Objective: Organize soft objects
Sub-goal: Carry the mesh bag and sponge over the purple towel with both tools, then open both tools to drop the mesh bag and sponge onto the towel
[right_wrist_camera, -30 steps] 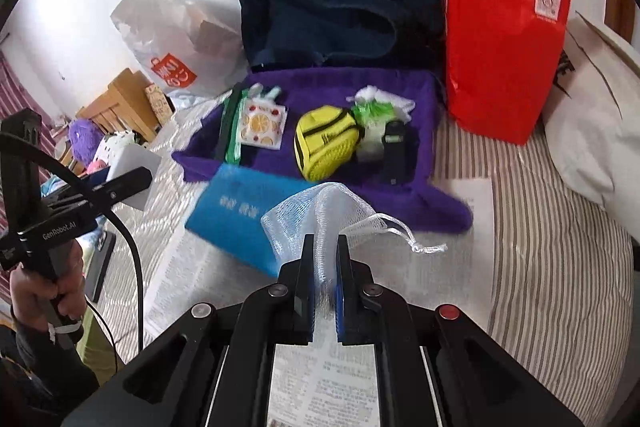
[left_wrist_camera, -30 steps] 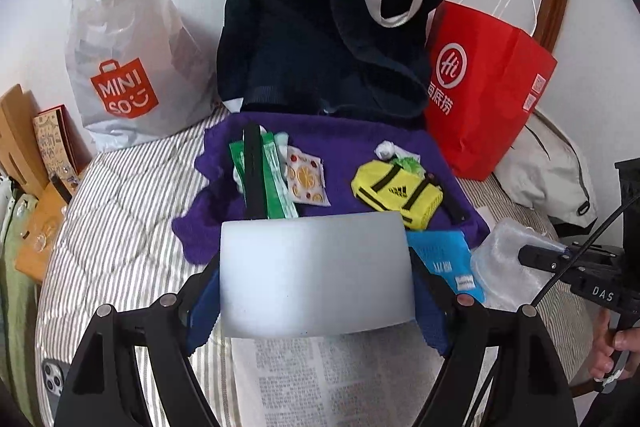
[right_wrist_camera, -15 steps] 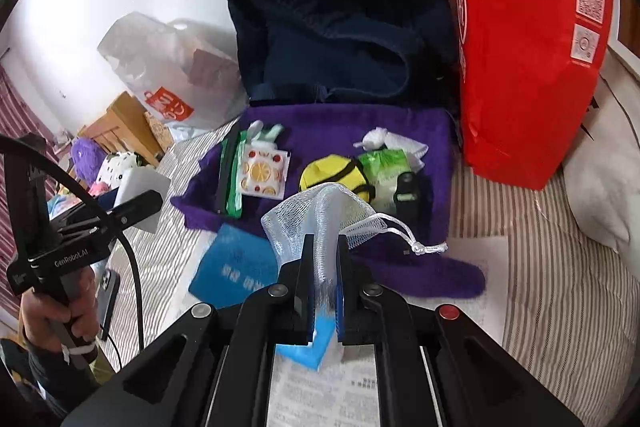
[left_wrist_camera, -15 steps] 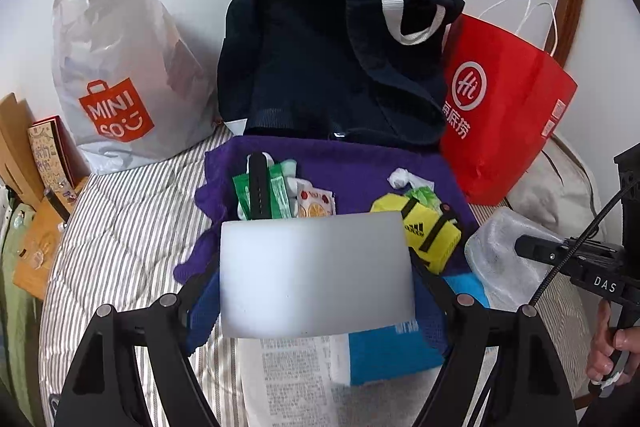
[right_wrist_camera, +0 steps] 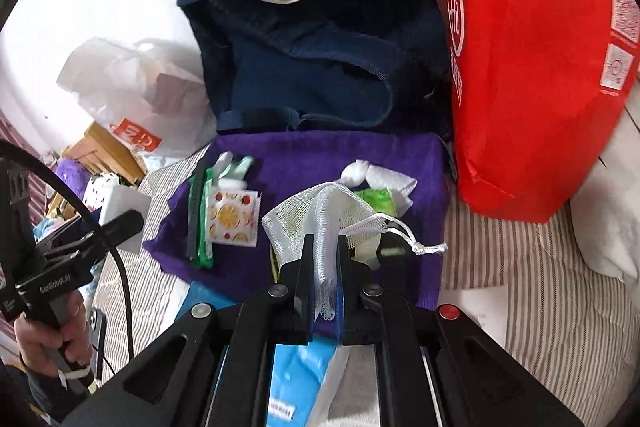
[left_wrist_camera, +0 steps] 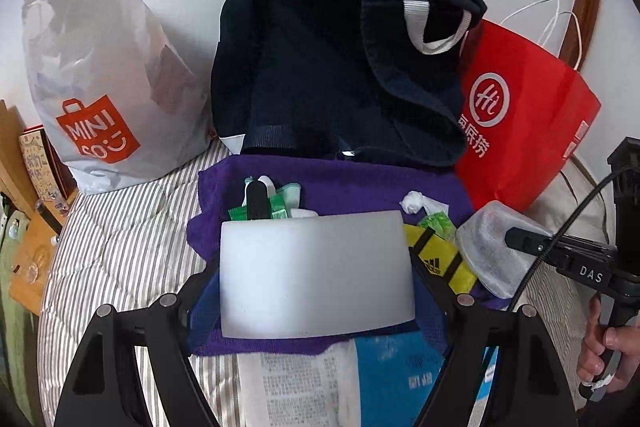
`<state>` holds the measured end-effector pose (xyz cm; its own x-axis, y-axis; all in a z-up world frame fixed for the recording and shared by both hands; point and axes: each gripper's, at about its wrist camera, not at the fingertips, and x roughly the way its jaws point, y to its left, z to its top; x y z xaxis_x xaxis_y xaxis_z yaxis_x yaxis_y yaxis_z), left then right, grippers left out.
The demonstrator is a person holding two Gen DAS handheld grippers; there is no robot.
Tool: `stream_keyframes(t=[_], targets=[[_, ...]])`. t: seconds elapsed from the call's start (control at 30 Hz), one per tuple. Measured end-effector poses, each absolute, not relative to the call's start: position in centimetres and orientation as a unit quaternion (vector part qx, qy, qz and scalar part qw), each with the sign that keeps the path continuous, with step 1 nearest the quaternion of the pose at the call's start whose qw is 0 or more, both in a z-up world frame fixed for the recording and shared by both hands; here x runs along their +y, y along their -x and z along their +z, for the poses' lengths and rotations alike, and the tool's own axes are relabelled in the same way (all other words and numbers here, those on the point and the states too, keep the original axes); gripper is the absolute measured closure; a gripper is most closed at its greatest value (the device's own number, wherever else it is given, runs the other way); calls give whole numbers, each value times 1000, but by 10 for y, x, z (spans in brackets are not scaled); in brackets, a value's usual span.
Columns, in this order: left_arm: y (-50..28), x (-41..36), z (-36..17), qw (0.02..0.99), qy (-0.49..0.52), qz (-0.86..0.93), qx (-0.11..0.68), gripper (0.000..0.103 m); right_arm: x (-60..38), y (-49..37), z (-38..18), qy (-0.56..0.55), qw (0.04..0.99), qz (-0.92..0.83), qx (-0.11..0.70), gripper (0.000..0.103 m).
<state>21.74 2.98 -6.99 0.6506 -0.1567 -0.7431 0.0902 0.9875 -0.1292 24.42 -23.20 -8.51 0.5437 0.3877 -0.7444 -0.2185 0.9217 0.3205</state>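
Left wrist view: my left gripper (left_wrist_camera: 318, 277) is clamped across a white rectangular foam block (left_wrist_camera: 316, 275), jaws spread wide to span its full width, I guess so the soft thing is carried without folding. It hangs over the near edge of the purple plush cloth (left_wrist_camera: 352, 191) laid on the striped bed (left_wrist_camera: 120, 251), which looks like the collecting spot. Behind it I count three bags against the wall: one white plastic shopping bag (left_wrist_camera: 104, 83), one dark navy fabric tote bag (left_wrist_camera: 340, 67), one red paper carrier bag (left_wrist_camera: 520, 123). One yellow-and-black pouch (left_wrist_camera: 440, 263) lies on the cloth beside the block. Right wrist view: my right gripper (right_wrist_camera: 323, 259) is pinched narrow on one white mesh drawstring bag (right_wrist_camera: 324, 215), held by its gathered lower end so the netting stands up above the cloth, over the middle of it, not set down yet. On the cloth: one fruit-print sachet (right_wrist_camera: 232, 215), one green packet (right_wrist_camera: 206, 227) with one dark strap (right_wrist_camera: 195, 215) alongside, one crumpled white tissue (right_wrist_camera: 380, 179). One blue flat packet (right_wrist_camera: 296, 379) on printed paper sits under the gripper. Small items near the mesh are hidden, so that count is partial.
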Motion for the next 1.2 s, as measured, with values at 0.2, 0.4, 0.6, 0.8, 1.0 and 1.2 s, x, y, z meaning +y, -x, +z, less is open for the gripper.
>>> stream_keyframes(t=[0.2,0.4,0.6,0.8,1.0,1.2], targets=[[-231,34,-74,907,45,-63,415,23,-225,-275,-97,-94,868,171,456,95],[-246,38,-77,906,46,-58,418,23,-212,-301,-105,-90,866,173,461,95],[-256,41,-80,904,48,-57,420,23,-201,-323,-116,-83,862,176,468,93],[-261,42,-84,902,47,-62,424,22,-188,-339,-137,-47,855,165,489,93],[-265,44,-89,900,50,-65,428,22,-189,-344,-151,-45,847,163,504,91],[-267,44,-91,898,50,-69,431,21,-190,-340,-145,-36,849,170,499,40]])
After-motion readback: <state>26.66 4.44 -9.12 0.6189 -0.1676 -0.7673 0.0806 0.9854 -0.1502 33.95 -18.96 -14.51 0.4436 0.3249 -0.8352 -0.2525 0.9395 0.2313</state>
